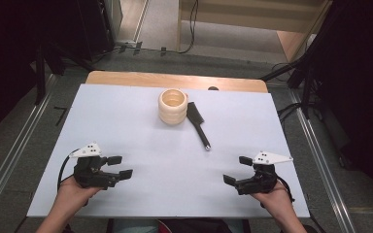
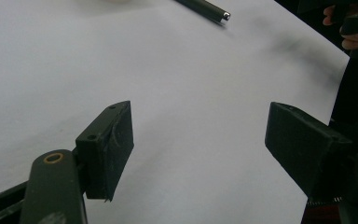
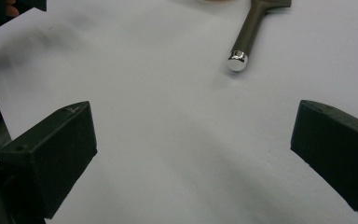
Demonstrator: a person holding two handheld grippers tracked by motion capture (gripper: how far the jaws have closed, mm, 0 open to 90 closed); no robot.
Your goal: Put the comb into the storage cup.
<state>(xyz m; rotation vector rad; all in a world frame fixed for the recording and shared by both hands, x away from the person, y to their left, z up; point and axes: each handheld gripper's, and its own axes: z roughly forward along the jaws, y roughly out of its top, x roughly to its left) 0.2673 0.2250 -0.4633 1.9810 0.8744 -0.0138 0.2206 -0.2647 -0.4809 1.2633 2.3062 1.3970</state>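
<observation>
Two hand-held grippers rest at the near edge of a pale worktop [image 1: 126,126], one at each side, both with jaws spread wide and nothing between them. The left gripper [image 1: 119,166] sits low at the left, the right gripper [image 1: 237,170] low at the right, well apart from each other. Toward the far middle of the worktop stands a cream ribbed cup [image 1: 173,106], upright. Just beside it on its right lies a black brush [image 1: 198,123], its dark handle angled toward the near side and ending in a shiny metal tip, which the right gripper view shows ahead of that gripper's jaws.
</observation>
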